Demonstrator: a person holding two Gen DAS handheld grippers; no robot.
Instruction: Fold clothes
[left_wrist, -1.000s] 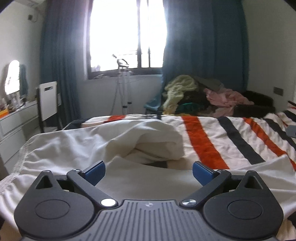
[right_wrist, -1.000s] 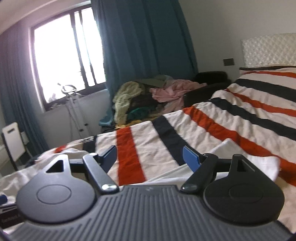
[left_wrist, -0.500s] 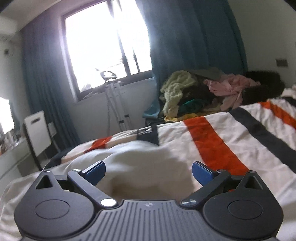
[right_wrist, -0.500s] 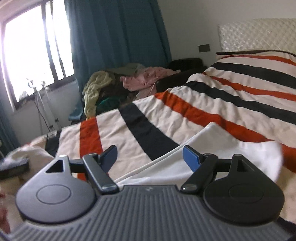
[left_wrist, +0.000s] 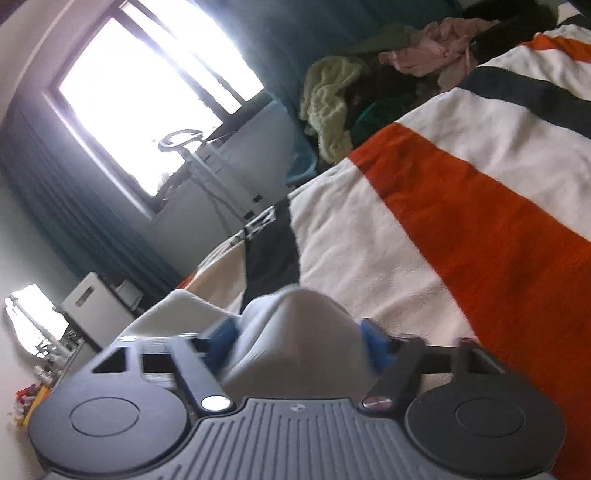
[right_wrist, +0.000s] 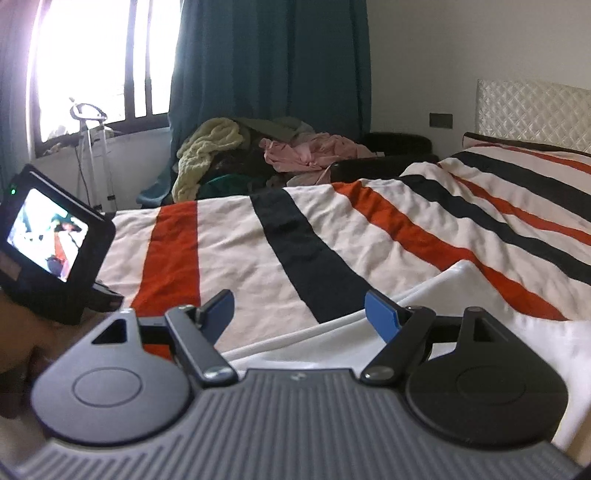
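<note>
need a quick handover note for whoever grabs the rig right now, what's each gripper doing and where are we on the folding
Left gripper: fingers apart, with a bunch of the white garment bulging up between them; whether they pinch it is unclear, as the view is tilted and blurred.
Right gripper: open, holding nothing, hovering low over the garment's other end.
The garment lies on the striped bedspread, with a straight edge below the right gripper.
Done: not clear from these views; no finished fold shows.
Left: probably check the left grip, grasp the right-hand edge, then fold and flatten. A pile of other clothes sits beyond the bed.
</note>
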